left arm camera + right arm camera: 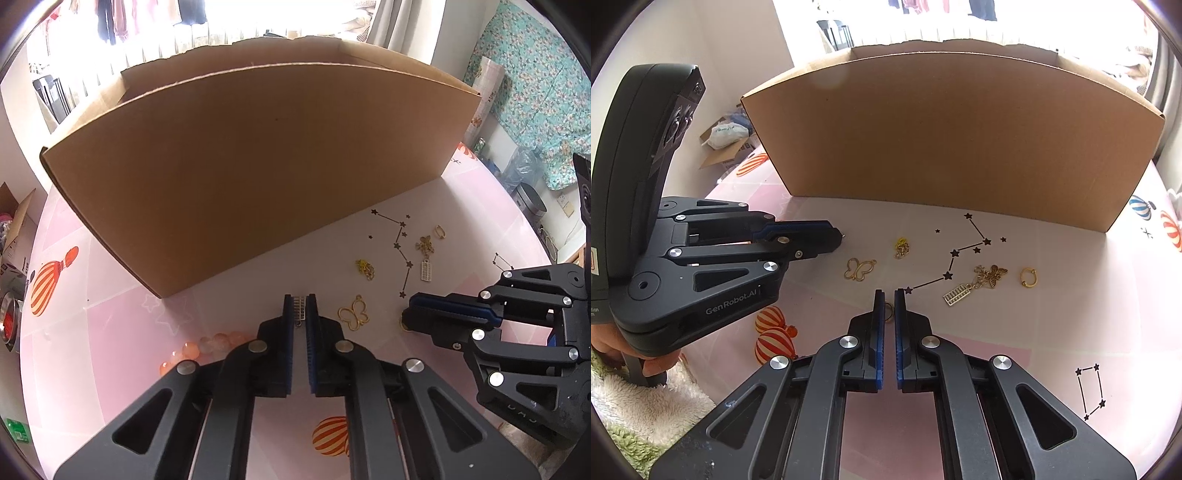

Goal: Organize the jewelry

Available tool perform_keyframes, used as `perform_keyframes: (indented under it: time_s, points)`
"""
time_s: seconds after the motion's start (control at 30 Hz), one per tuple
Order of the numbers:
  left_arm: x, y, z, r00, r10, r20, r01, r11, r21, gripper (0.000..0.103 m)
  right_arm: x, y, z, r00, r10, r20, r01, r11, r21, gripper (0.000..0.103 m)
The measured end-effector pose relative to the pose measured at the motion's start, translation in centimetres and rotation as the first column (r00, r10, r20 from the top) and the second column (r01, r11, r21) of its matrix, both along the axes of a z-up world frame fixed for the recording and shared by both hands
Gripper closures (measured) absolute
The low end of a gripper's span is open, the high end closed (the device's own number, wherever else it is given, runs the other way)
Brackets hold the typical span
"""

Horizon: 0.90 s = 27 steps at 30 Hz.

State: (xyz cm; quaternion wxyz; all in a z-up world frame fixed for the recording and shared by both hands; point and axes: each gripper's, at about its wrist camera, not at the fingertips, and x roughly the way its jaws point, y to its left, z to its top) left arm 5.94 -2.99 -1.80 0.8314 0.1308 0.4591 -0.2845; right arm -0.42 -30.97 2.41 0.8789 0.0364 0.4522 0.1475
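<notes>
The left gripper point(300, 308) pinches a small silver abacus charm point(301, 307) between its blue ribbed pads point(287, 314); the charm stands upright, its long axis running along the fingers, with its eyelet toward the gripper body. The right gripper point(889, 304) is nearly pressed together on a small gold ring point(888, 312), which sits between the pads close to the fingertips (contact on both sides looks likely but is partly hidden).

The deciding relation is the cardboard box point(236, 177): it stands directly ahead of both grippers, its plain corrugated front wall rising well above the fingertips and its top open. Judged from this, each held piece must be raised over the rim before release. The left gripper is nearer the wall.

5 loose pieces lie on the glossy pink printed tablecloth point(1071, 295), between the grippers and the box:
1. A gold butterfly outline charm point(859, 268), flat wire, just right of the left gripper's tip.
2. A yellow chain cluster point(902, 246), bunched.
3. A second abacus charm point(957, 294), rectangular, lying tilted.
4. A gold butterfly charm with chain point(991, 275), touching the second abacus charm.
5. A gold oval ring point(1028, 277), well to the right.

An orange bead bracelet point(207, 347) lies left of the left gripper, partly hidden beneath it. All pieces are thin metal and are likely to slip on the smooth cloth.
</notes>
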Motion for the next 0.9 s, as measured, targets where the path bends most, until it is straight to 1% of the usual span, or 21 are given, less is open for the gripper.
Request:
perform_keyframes:
  time_s: [0.23, 0.3, 0.33, 0.37, 0.4, 0.47, 0.63, 0.8, 0.83, 0.9]
  points:
    - [0.0, 0.4, -0.2, 1.000, 0.006, -0.002, -0.006, 1.000, -0.017, 0.098, -0.8, -0.1, 0.8, 1.000, 0.007, 0.025, -0.007, 1.000, -0.002, 0.100]
    - [0.0, 0.5, -0.2, 1.000, 0.009, -0.005, -0.009, 1.000, -0.023, 0.098, -1.1, -0.1, 1.0, 1.000, 0.005, 0.027, -0.005, 1.000, -0.006, 0.096]
    - [0.0, 0.6, -0.1, 1.000, 0.010, -0.003, -0.010, 1.000, -0.030, 0.100, -1.3, -0.1, 1.1, 1.000, 0.007, 0.027, -0.007, 1.000, -0.008, 0.096]
    - [-0.1, 0.7, -0.1, 1.000, 0.008, -0.001, -0.009, 0.999, -0.034, 0.103, -1.4, -0.1, 1.1, 1.000, 0.011, 0.022, -0.011, 1.000, -0.012, 0.094]
    - [-0.2, 0.7, 0.0, 1.000, 0.009, -0.001, -0.009, 0.999, -0.036, 0.103, -1.5, 0.0, 1.1, 1.000, 0.011, 0.019, -0.011, 1.000, -0.018, 0.086]
    - [-0.3, 0.8, -0.2, 1.000, 0.009, -0.007, -0.010, 0.999, -0.037, 0.103, -1.6, 0.0, 1.1, 1.000, 0.013, 0.018, -0.013, 1.000, -0.026, 0.083]
    - [-0.5, 1.2, -0.2, 1.000, 0.007, -0.019, -0.008, 0.998, -0.054, 0.103, -1.8, 0.6, 1.0, 0.999, 0.034, 0.008, -0.034, 0.998, -0.048, 0.083]
    - [-0.6, 1.5, -0.3, 1.000, -0.005, -0.024, 0.003, 0.998, -0.063, 0.103, -1.0, 1.1, 0.8, 0.998, 0.060, 0.009, -0.058, 0.992, -0.115, 0.083]
    - [-0.7, 1.6, -0.3, 1.000, -0.008, -0.023, 0.006, 0.998, -0.067, 0.103, -0.9, 1.2, 0.9, 0.998, 0.062, 0.011, -0.060, 0.990, -0.127, 0.085]
    - [-1.0, 1.6, -0.3, 1.000, -0.013, -0.018, 0.012, 0.998, -0.069, 0.103, -0.8, 1.9, 1.0, 0.998, 0.065, 0.010, -0.063, 0.988, -0.140, 0.095]
